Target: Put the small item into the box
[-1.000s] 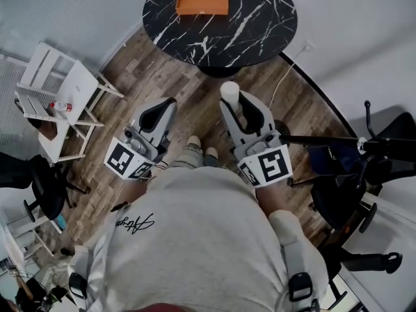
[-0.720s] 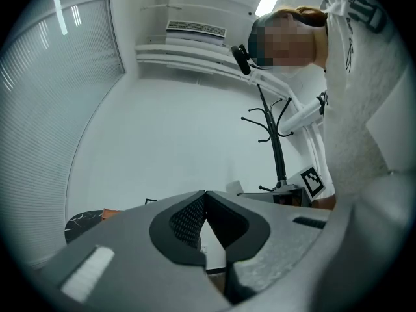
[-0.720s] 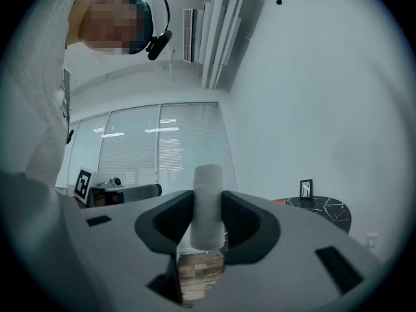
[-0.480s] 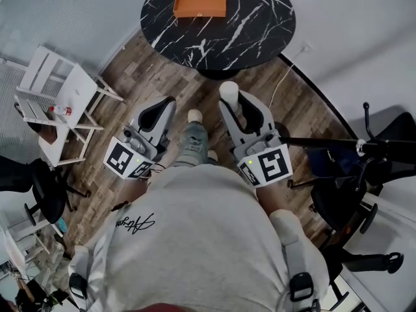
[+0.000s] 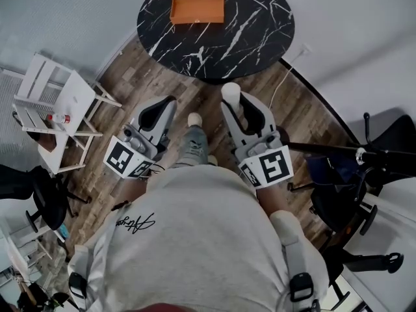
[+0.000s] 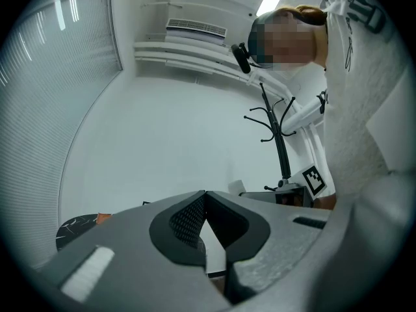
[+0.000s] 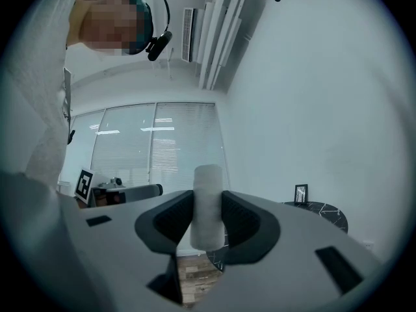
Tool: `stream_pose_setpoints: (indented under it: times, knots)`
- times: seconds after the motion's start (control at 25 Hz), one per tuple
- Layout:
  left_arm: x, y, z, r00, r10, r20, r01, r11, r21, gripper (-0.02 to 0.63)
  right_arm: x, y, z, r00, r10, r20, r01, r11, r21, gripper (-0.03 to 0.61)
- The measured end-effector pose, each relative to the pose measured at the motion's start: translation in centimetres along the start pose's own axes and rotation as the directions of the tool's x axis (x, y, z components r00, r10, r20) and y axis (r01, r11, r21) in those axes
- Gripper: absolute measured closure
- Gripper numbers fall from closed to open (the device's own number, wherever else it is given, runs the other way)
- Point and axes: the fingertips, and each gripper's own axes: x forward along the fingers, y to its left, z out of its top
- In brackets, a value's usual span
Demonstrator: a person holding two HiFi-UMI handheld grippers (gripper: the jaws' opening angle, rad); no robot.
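The white cylinder is clamped between the fingers of the right gripper, above the wooden floor. At 12 o'clock, well apart, the orange box sits on the black marble tabletop. At 9 o'clock of the right gripper, the left gripper has its fingers together and holds nothing.

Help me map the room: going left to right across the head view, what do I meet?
White rack → left gripper → right gripper clamping the white cylinder → black chair.
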Motion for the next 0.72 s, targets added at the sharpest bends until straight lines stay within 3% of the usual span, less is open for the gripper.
stream_pose_setpoints:
  times: [0.72]
  knots:
    - [3.9,7.5,-0.8,1.000,-0.010,-0.001,0.010,1.000,-0.016,0.611,7.7,-3.5,-0.4,1.000,0.003,-0.011,-0.004,1.000,-0.008,0.443]
